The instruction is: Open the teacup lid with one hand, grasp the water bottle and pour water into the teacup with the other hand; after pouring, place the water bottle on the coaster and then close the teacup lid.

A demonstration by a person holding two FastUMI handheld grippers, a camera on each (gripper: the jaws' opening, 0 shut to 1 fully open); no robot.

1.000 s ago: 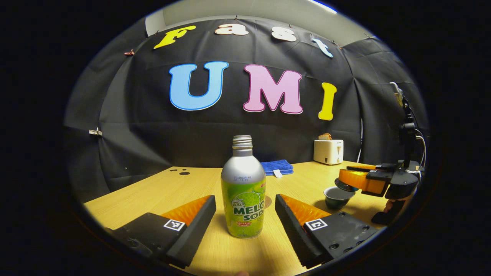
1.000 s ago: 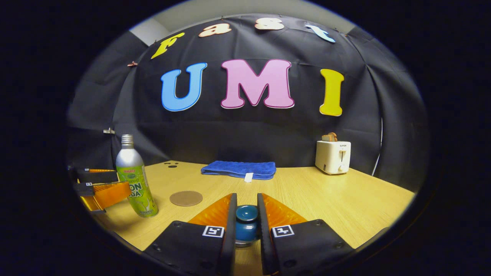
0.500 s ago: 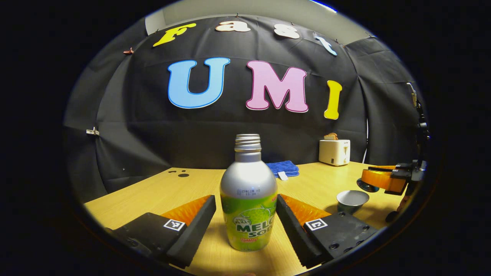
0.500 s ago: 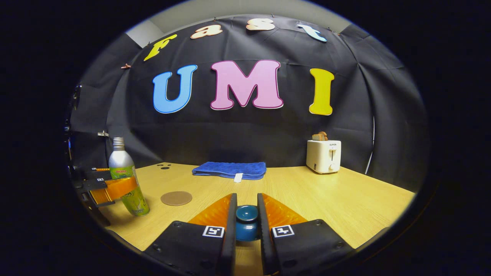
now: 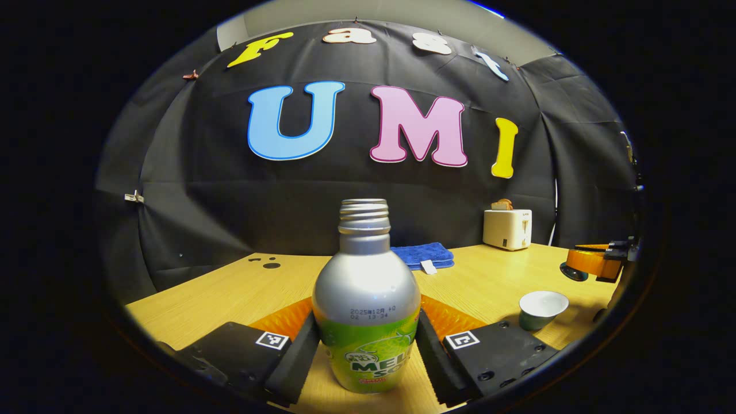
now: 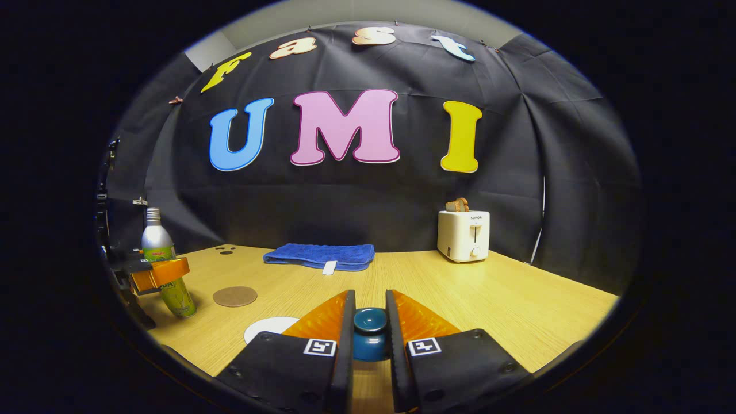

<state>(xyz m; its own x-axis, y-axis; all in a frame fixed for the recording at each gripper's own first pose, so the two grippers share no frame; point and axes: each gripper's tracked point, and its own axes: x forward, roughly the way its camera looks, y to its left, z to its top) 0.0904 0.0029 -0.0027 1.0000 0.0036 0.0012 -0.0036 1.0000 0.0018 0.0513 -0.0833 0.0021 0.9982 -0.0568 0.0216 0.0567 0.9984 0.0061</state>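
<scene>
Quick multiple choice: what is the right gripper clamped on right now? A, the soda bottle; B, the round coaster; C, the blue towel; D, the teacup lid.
D: in the right gripper view, the right gripper has both fingers pressed on the knob of the dark blue teacup lid, while the bottle, the towel and the coaster sit farther off on the table.

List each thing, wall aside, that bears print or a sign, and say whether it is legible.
Bottle: big label print, legible; small date stamp, legible.
Toaster: brand mark, tiny, barely legible.
Left claw, right claw: square coded markers, no words.
Towel tag: blurred.
Lid: none.
</scene>
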